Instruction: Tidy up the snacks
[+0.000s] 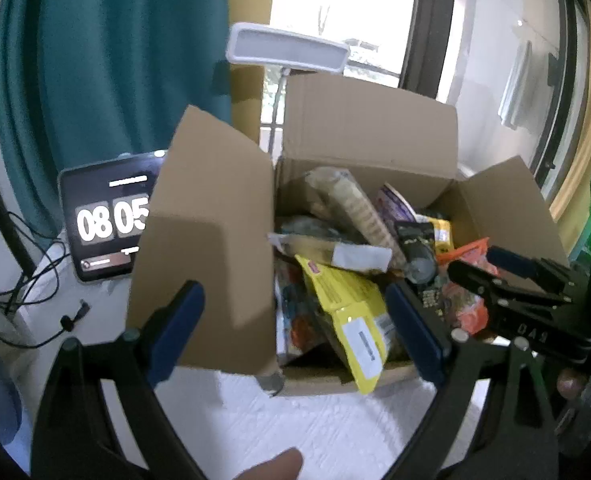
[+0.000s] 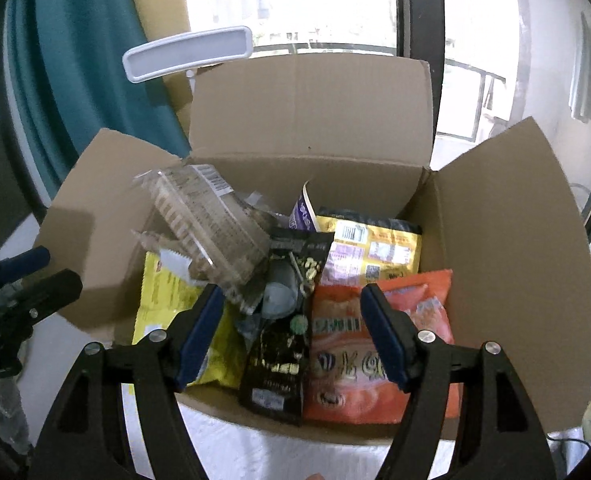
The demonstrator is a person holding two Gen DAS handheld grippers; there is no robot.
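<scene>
Snacks sit piled inside the open cardboard box [image 2: 311, 120], flaps up, just ahead of both claws. Orange bag [image 2: 379, 344] lies beneath the right gripper [image 2: 291, 336], its jaws apart and empty; black pouch [image 2: 283, 344] between them, yellow bag [image 2: 167, 300] leftward, clear cracker tray [image 2: 211, 232] beyond. Left gripper [image 1: 295, 332], jaws wide and empty, straddles the left flap. Packing or unpacking: cannot judge. Both held low, angled down.
</scene>
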